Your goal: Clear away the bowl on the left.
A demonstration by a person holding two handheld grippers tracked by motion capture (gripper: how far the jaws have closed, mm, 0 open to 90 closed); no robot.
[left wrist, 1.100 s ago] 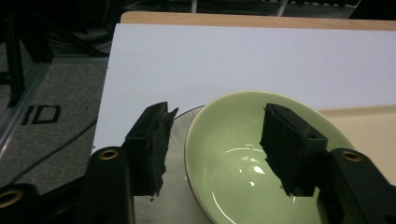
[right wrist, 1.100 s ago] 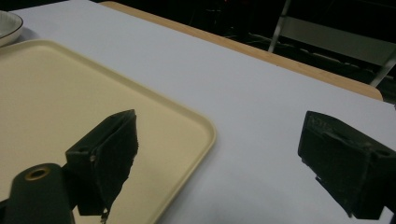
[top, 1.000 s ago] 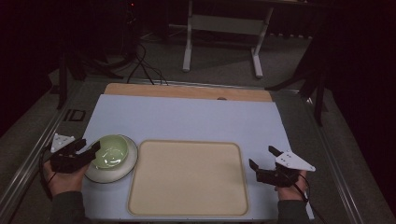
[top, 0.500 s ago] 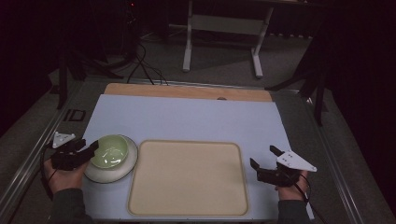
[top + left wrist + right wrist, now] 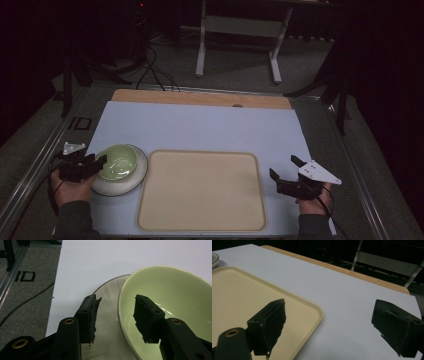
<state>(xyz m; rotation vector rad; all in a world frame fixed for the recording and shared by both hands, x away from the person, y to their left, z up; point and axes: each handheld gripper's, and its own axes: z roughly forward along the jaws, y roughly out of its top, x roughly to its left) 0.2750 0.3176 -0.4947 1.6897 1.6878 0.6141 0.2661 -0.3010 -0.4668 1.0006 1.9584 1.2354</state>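
Note:
A pale green bowl [image 5: 120, 161] sits on a white plate [image 5: 136, 176] at the table's front left. My left gripper [image 5: 100, 162] straddles the bowl's near-left rim. In the left gripper view, one jaw hangs over the plate [image 5: 107, 290] outside the bowl [image 5: 175, 295] and the other is inside it. The left gripper [image 5: 116, 300] has just been closing, with the rim between its pads and a gap still showing on both sides. My right gripper [image 5: 283, 166] rests wide open, holding nothing, just right of the beige tray [image 5: 200, 190].
In the right gripper view, the tray's corner [image 5: 312, 308] lies between the jaws of the right gripper [image 5: 329, 307], over the light blue mat [image 5: 347, 297]. A wooden strip [image 5: 200, 97] borders the mat's far edge. Cables and a metal stand [image 5: 237, 30] are on the floor beyond.
The left gripper has edged toward the bowl, turned a little, and narrowed its jaws around the rim. The right gripper has stayed put.

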